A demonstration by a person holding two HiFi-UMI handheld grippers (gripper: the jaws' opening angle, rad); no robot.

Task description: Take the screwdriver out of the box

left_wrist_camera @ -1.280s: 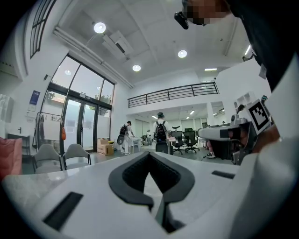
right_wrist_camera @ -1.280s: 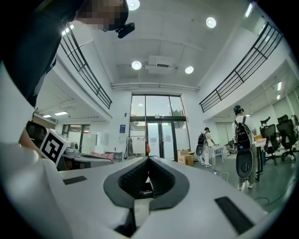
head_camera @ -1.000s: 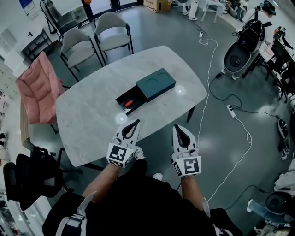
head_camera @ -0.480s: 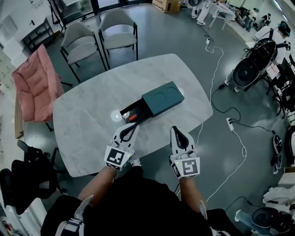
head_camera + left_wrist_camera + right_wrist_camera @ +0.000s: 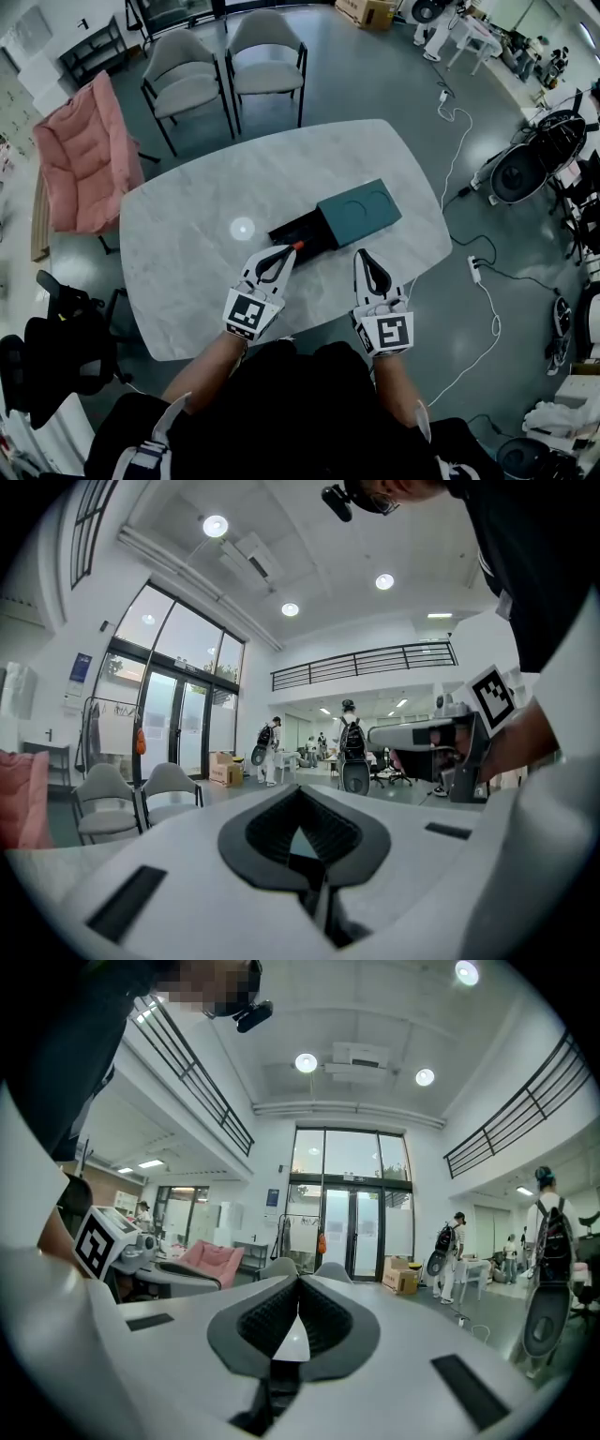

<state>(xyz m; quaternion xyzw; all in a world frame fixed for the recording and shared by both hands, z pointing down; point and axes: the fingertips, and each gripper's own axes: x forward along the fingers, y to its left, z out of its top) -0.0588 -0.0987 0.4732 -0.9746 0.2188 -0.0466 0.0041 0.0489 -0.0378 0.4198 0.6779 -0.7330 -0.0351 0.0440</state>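
A dark teal box lies on the white marble table, its black drawer slid out toward me. An orange-red screwdriver handle shows at the drawer's near edge; the rest is hidden. My left gripper is shut and empty, with its tip right at that handle in the head view; whether they touch I cannot tell. My right gripper is shut and empty, just in front of the teal box. The left gripper and right gripper views show only closed jaws and the room beyond.
Two grey chairs stand at the table's far side, with a pink armchair to the left. A black office chair sits near my left. Cables and a power strip lie on the floor at the right.
Both grippers have come forward over the table's near edge toward the box. The left tip went from well short of the drawer to its near edge. The jaws stayed shut.
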